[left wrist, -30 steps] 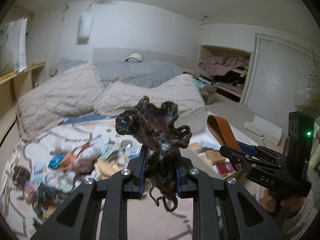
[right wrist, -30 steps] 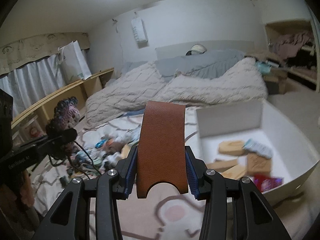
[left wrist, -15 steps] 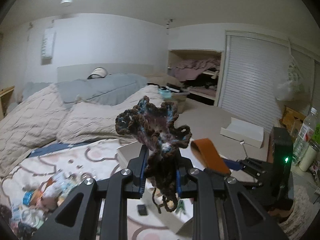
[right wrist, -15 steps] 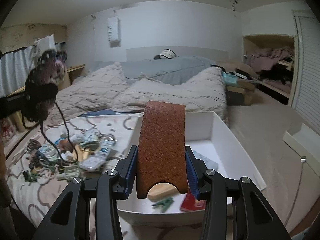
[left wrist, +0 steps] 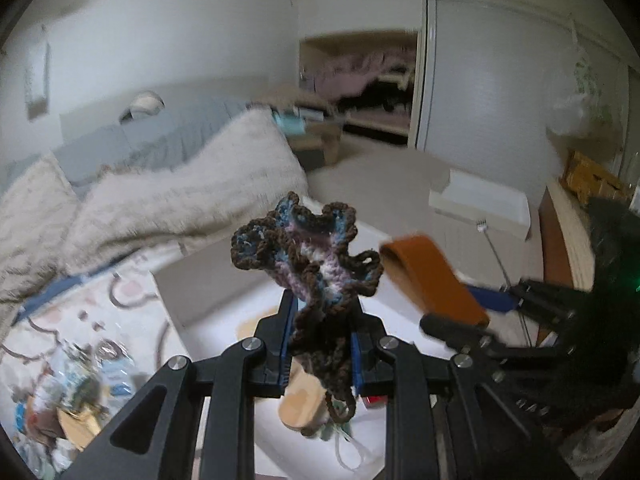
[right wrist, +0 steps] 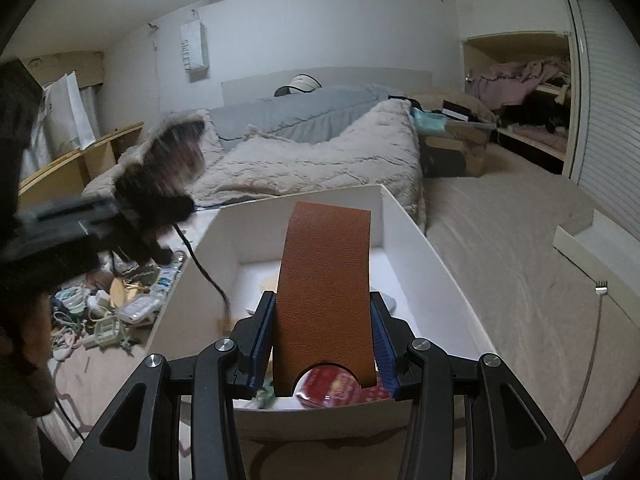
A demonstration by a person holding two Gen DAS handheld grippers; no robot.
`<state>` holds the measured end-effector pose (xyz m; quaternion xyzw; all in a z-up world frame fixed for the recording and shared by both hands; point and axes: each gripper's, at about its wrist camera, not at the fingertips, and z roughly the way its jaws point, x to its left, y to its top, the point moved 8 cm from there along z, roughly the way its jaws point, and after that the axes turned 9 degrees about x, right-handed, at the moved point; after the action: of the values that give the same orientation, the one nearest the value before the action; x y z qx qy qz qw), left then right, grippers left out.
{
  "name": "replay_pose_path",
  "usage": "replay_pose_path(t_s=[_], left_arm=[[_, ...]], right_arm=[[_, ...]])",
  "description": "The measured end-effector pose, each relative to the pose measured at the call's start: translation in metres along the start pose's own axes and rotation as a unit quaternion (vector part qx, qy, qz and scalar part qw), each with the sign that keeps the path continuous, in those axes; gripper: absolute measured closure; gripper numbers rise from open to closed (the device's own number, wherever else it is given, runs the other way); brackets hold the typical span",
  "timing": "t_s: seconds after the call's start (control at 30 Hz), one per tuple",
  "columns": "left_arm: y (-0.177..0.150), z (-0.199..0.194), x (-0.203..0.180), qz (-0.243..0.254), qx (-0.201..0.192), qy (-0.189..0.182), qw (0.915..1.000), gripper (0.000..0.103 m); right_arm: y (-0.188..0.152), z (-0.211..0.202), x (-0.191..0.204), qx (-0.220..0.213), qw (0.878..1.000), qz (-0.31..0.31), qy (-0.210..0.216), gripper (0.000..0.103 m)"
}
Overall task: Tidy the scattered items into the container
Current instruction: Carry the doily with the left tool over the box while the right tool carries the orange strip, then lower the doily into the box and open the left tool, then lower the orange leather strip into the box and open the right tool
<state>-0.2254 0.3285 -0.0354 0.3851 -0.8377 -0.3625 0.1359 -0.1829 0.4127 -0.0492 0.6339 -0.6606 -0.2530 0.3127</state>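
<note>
While both grippers hang over the white box (right wrist: 408, 220), each is clamped on one item.

Left gripper (left wrist: 320, 340): jaws nearly together, pinching a crocheted piece (left wrist: 308, 256) in brown, blue and pale pink yarn. The ruffled part stands up above the fingertips; a brown yarn tail dangles below them. From the right wrist view the same piece (right wrist: 160, 184) is blurred, hanging above the box's left wall, its dark strand trailing down inside the box.

Right gripper (right wrist: 324, 340): jaws closed on a tan leather strap (right wrist: 324, 288), gripped by its two edges. The strap stands up past the fingertips, bent forward at the top, with a rounded notch at its lower end. In the left wrist view the strap (left wrist: 432, 276) sits to the right of the crocheted piece, over the box.

Box: open-topped, white, set on the patterned bed cover (right wrist: 76, 376). Contents showing: a red packet (right wrist: 336, 390) at the near wall, a round wooden piece (left wrist: 300, 404), a small green item, partly hidden.

Loose clutter (right wrist: 104, 308): a heap of small items on the cover, just left of the box; details too small to tell.

Beyond: rumpled beige blanket (right wrist: 320, 160), grey pillow (right wrist: 304, 108).
</note>
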Motion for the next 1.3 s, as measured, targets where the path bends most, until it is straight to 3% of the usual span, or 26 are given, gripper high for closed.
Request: replay_pose_path(t_s=[0.27, 0.43, 0.47, 0.53, 0.6, 0.63, 0.93, 1.3], left_arm=[[-0.038, 0.04, -0.009, -0.001, 0.091, -0.02, 0.9956, 0.081], [-0.048, 0.044, -0.012, -0.002, 0.113, -0.03, 0.9931, 0.08], [-0.05, 0.045, -0.012, -0.005, 0.119, -0.033, 0.9923, 0.077], [-0.053, 0.047, -0.011, -0.013, 0.127, -0.035, 0.9912, 0.063], [-0.056, 0.046, -0.011, -0.013, 0.126, -0.028, 0.9915, 0.041], [-0.058, 0.045, -0.01, -0.012, 0.125, -0.024, 0.9918, 0.04], [-0.07, 0.036, -0.003, -0.016, 0.108, -0.016, 0.9939, 0.038], [-0.069, 0.014, -0.004, -0.005, 0.062, -0.009, 0.998, 0.037]], right_arm=[[-0.007, 0.009, -0.011, 0.012, 1.0, 0.008, 0.002, 0.058], [-0.01, 0.012, -0.013, 0.016, 1.0, 0.011, 0.006, 0.058], [-0.009, 0.013, -0.013, 0.016, 1.0, 0.011, 0.007, 0.058], [-0.008, 0.013, -0.013, 0.017, 1.0, 0.01, 0.007, 0.058], [-0.007, 0.013, -0.013, 0.017, 1.0, 0.009, 0.007, 0.058], [-0.007, 0.013, -0.014, 0.018, 1.0, 0.008, 0.007, 0.058], [-0.004, 0.023, -0.01, 0.041, 0.999, -0.007, 0.012, 0.058], [0.034, 0.068, -0.003, 0.126, 0.99, -0.066, 0.015, 0.058]])
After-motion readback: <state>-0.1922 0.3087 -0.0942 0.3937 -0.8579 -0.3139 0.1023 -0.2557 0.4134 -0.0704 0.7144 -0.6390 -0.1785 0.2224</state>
